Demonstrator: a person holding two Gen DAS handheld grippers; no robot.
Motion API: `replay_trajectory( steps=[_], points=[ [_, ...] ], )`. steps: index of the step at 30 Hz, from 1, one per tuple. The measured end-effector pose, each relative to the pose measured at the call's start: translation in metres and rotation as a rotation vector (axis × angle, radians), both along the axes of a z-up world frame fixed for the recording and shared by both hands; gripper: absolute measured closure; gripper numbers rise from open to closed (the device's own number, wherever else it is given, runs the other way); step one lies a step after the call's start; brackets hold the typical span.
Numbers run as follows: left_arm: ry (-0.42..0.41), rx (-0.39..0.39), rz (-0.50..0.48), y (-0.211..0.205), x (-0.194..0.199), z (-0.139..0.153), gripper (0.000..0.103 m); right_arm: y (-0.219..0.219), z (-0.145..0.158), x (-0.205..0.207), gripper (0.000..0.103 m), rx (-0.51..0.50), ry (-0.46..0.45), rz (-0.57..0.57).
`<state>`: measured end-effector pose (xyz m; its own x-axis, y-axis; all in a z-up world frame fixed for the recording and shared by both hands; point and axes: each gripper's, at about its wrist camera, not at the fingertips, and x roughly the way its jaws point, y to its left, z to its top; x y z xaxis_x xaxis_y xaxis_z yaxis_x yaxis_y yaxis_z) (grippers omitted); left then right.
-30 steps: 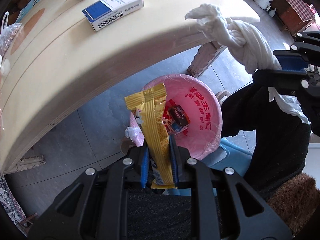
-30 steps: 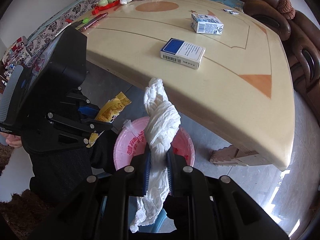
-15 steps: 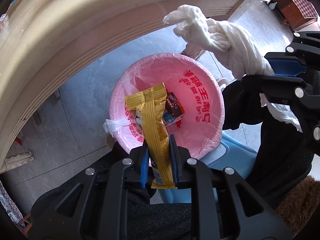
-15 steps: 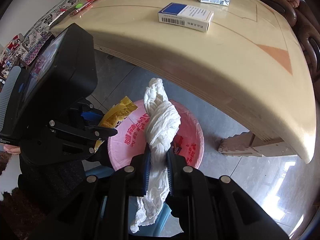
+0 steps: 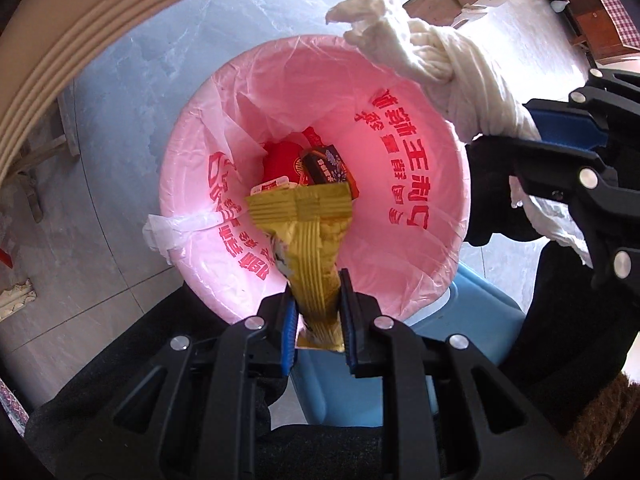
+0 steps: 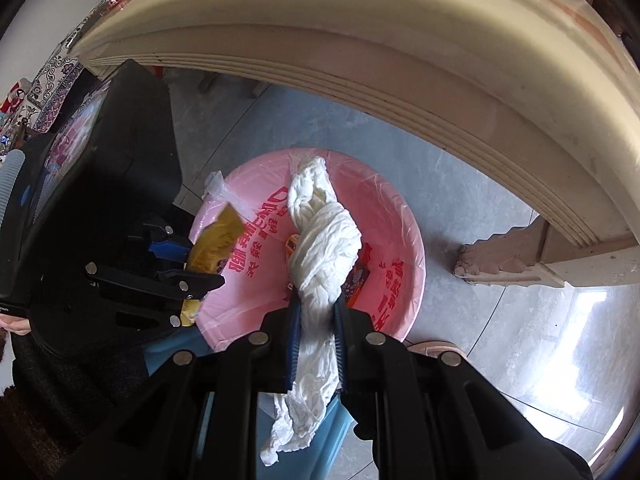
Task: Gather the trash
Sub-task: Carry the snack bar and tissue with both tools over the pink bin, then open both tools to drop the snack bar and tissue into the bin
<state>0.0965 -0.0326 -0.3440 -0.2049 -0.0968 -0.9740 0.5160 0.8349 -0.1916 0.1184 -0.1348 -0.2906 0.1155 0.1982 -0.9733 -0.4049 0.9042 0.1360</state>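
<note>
Both poised over the pink-lined bin below the worktop edge, ready to drop: left hand-held gripper clamped on a gold wrapper, right hand-held gripper clamped on a twisted white tissue.

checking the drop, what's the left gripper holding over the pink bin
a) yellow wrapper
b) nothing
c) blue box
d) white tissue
a: the left gripper is shut on the yellow wrapper, which hangs over the pink bin; the white tissue is in the right gripper.
</note>
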Motion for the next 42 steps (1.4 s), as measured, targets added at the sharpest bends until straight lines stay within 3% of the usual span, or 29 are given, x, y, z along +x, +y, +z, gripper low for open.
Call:
replay_trajectory(
  steps=[16, 35, 37, 39, 42],
  points=[
    [0.086, 0.029, 0.068, 0.003, 0.017, -0.047, 0.084, -0.001, -0.068, 0.006, 0.088, -0.002, 0.123, -0.038],
    [0.093, 0.08, 0.05, 0.0, 0.016, -0.057, 0.084, 0.001, -0.083, 0.009, 0.088, -0.002, 0.15, -0.019],
    [0.086, 0.098, 0.046, 0.0, 0.016, -0.058, 0.075, 0.001, -0.084, 0.009, 0.087, 0.0, 0.151, -0.018],
    [0.087, 0.1, 0.049, 0.001, 0.018, -0.059, 0.064, 0.001, -0.084, 0.009, 0.081, -0.007, 0.15, -0.017],
    [0.082, 0.106, 0.056, 0.004, 0.021, -0.058, 0.059, 0.002, -0.084, 0.008, 0.063, -0.017, 0.143, -0.015]
  ],
)
